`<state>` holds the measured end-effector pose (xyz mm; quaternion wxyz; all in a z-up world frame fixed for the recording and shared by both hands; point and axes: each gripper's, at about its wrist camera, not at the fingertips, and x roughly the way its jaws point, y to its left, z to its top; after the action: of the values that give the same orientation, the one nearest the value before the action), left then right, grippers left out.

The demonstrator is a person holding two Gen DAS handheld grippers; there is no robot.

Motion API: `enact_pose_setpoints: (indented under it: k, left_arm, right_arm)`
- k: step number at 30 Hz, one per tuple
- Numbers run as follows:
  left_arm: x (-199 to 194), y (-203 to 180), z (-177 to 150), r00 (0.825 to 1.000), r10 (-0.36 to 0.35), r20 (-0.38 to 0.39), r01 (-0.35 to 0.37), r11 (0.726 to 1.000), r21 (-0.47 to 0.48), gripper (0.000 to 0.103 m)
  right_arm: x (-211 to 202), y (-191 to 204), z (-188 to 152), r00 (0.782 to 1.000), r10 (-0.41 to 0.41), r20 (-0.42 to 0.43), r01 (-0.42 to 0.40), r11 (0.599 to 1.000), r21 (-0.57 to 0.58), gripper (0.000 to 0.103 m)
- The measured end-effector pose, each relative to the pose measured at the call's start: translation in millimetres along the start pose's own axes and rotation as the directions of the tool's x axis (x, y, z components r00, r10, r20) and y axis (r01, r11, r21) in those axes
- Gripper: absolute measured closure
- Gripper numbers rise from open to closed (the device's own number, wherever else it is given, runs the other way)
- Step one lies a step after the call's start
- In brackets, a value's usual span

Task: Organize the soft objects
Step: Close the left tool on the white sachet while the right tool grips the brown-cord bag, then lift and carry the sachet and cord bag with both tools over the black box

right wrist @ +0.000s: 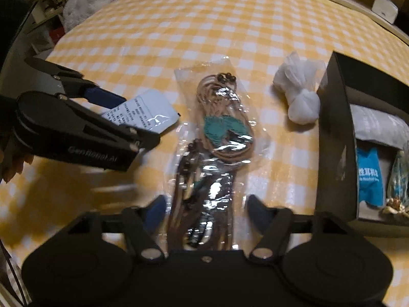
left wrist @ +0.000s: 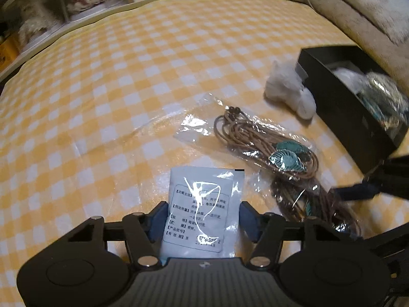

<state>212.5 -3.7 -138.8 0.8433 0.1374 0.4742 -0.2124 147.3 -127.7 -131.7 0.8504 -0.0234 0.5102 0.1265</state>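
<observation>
A white sachet (left wrist: 202, 209) with printed text sits between the blue pads (left wrist: 159, 221) of my left gripper (left wrist: 202, 221), and both pads press on its side edges. In the right wrist view that sachet (right wrist: 150, 112) shows between the same fingers. A clear bag of dark cords (right wrist: 204, 199) lies between the fingers of my right gripper (right wrist: 207, 212). Its pads stand close beside the bag's edges without squeezing it. Beyond it lies a second clear bag with tan cords and teal leaves (right wrist: 225, 128). A white gauze bundle (right wrist: 299, 94) rests beside the black box (right wrist: 334, 138).
Everything lies on a yellow-and-white checked cloth (left wrist: 127, 89). The open black box at the right holds a blue packet (right wrist: 369, 176) and other bagged items. A beige cushion (left wrist: 358, 7) lies at the far right, and shelves (left wrist: 51, 7) stand behind the table. A person's fingers (right wrist: 10, 168) show at the left edge.
</observation>
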Motion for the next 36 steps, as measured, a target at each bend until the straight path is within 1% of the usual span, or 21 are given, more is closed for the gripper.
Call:
enact_pose_setpoints:
  k: [1,3,4,7,12,18,22,25,29,32,36]
  left_arm:
    - [-1,0,-1,1.000,0.005,0.002,-0.005,1.000,-0.009,0.044]
    - [-4,0,-2,1.000,0.011,0.003,-0.011,1.000,-0.024,0.045]
    - [-6,0,-2,1.000,0.014,0.002,-0.014,0.999,-0.032,0.045]
    - [-12,2,-4,1.000,0.017,0.005,-0.017,0.998,-0.064,0.046]
    - [-26,13,-7,0.999,0.035,0.023,-0.032,0.991,-0.127,0.046]
    - [-36,25,-9,0.998,0.055,0.038,-0.047,0.982,-0.183,0.046]
    - [-41,32,-9,0.996,0.078,0.051,-0.066,0.974,-0.216,0.046]
    - [-46,37,-10,0.994,0.095,0.062,-0.077,0.968,-0.240,0.046]
    - [-58,42,-8,0.983,0.148,0.105,-0.114,0.954,-0.278,0.046]
    - [-68,48,-7,0.977,0.166,0.130,-0.119,0.943,-0.310,0.046]
    - [-75,51,-6,0.975,0.170,0.142,-0.117,0.940,-0.321,0.046]
  right_arm:
    - [-1,-1,1,1.000,0.008,0.005,-0.008,1.000,0.001,0.058]
    - [-5,-4,1,1.000,0.005,0.019,-0.006,1.000,0.005,0.067]
    - [-7,-5,1,1.000,0.013,0.024,-0.014,1.000,0.006,0.074]
    - [-12,-5,2,0.998,0.053,0.034,-0.053,0.999,0.003,0.081]
    - [-19,4,0,0.993,0.111,0.041,-0.110,0.993,-0.032,0.089]
    - [-27,15,-4,0.985,0.169,0.030,-0.165,0.982,-0.087,0.092]
    - [-34,25,-7,0.970,0.244,0.011,-0.241,0.963,-0.124,0.093]
    - [-41,31,-7,0.964,0.265,0.018,-0.260,0.954,-0.147,0.093]
    - [-59,26,-2,0.960,0.264,0.089,-0.252,0.959,-0.131,0.094]
    - [-77,14,5,0.955,0.243,0.170,-0.229,0.969,-0.096,0.094]
    - [-98,-5,12,0.943,0.211,0.258,-0.205,0.977,-0.052,0.094]
